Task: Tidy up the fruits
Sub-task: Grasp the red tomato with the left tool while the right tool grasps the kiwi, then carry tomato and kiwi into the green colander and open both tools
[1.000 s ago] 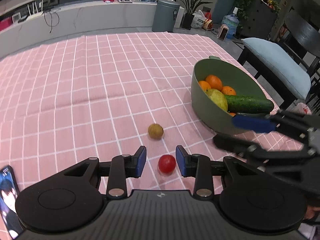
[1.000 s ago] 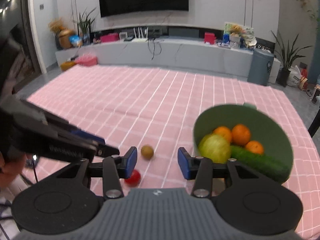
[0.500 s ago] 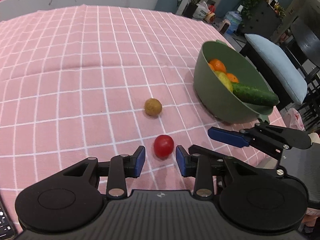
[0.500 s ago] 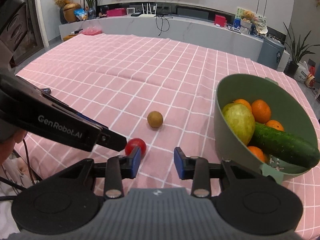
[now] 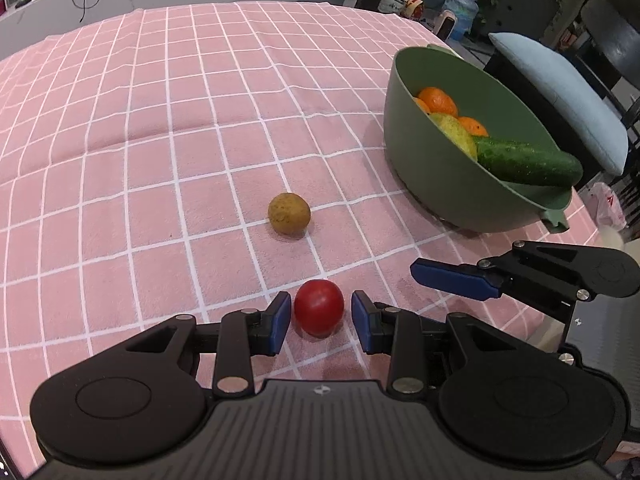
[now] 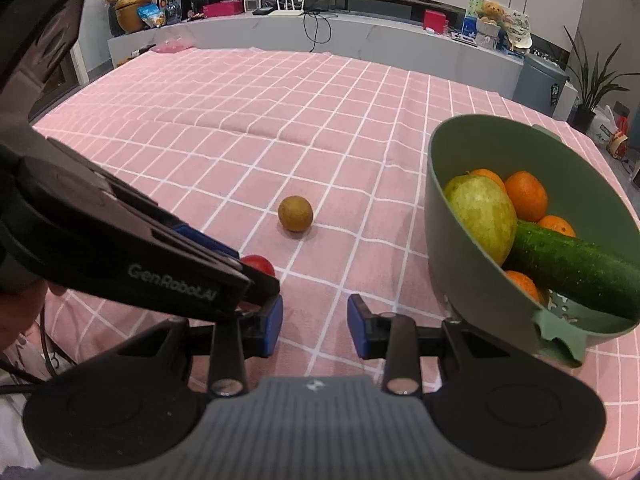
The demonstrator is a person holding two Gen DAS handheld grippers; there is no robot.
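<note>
Closer now, the left tool (image 5: 319, 322) brackets one red tomato (image 5: 319, 312) with its pads apart; the right tool (image 6: 315, 326) gapes empty. One brown fruit (image 5: 289, 213) lies beyond. A green bowl (image 6: 440, 216) holds four oranges (image 6: 525, 196), one pear (image 6: 480, 216), one cucumber (image 6: 576, 266), on the pink checked tabletop (image 5: 160, 120) in a living room.

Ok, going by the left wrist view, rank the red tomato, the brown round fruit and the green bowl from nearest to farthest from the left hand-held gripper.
1. Red tomato: between the open fingers of the left hand-held gripper, on the pink cloth.
2. Brown round fruit: straight ahead, slightly left, past the tomato.
3. Green bowl: farthest, ahead on the right, holding oranges and a cucumber.
</note>
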